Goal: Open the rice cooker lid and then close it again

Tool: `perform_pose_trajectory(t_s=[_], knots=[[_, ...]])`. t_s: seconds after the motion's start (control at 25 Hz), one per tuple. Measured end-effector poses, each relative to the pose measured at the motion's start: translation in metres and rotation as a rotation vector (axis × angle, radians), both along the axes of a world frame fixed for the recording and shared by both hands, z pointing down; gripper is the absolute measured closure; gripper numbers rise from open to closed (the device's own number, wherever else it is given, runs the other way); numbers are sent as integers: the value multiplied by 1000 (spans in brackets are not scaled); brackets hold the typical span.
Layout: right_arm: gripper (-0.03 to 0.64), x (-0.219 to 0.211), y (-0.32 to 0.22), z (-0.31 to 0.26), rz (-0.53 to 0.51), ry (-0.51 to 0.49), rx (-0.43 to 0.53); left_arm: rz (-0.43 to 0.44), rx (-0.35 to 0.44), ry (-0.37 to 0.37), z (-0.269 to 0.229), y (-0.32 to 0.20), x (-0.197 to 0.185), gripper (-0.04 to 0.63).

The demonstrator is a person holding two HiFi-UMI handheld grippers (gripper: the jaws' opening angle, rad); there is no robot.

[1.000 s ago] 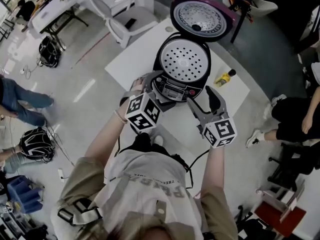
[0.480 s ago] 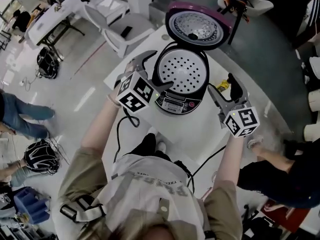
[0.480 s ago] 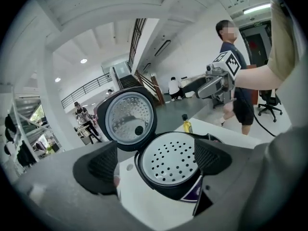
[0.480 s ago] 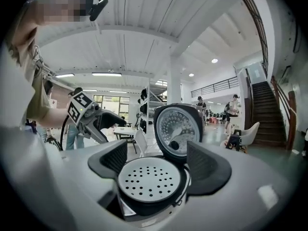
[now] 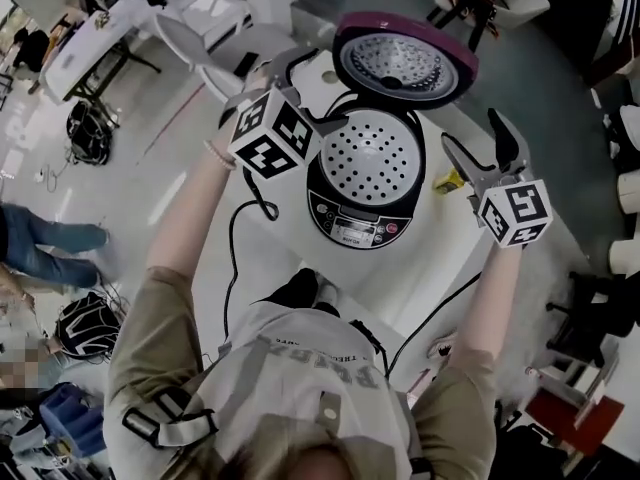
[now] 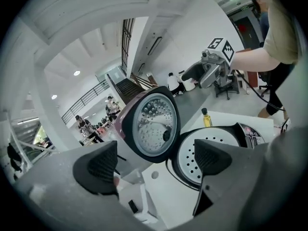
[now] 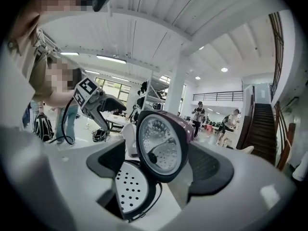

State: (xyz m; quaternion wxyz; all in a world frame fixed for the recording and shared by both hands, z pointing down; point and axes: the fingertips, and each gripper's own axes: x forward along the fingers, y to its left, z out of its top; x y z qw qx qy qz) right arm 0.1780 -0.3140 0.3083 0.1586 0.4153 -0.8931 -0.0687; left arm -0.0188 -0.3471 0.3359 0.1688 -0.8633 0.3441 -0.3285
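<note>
1. The rice cooker (image 5: 365, 183) stands mid-table (image 5: 440, 258) with its lid (image 5: 400, 58) swung open behind it.
2. My left gripper (image 6: 155, 161) has its jaws wide, gripping nothing, raised left of the lid.
3. My right gripper (image 7: 159, 165) has just been opening its jaws. They stand wide and empty, right of the cooker.
4. A yellow bottle (image 5: 447, 181) sits beside the cooker, partly covered by my right gripper in the head view.
5. The panel print is too small to read.

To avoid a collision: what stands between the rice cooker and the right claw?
In the head view, a small yellow bottle on the table. The empty right claw has just been opening.
</note>
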Motion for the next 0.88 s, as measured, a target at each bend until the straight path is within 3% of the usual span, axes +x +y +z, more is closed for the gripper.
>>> perform_pose_trajectory(t_s=[0.4, 0.88], knots=[[213, -8, -63, -7, 3, 150, -6, 38, 61, -111, -16, -65, 5, 83], [186, -16, -101, 7, -15, 288, -61, 100, 51, -211, -13, -103, 28, 81]])
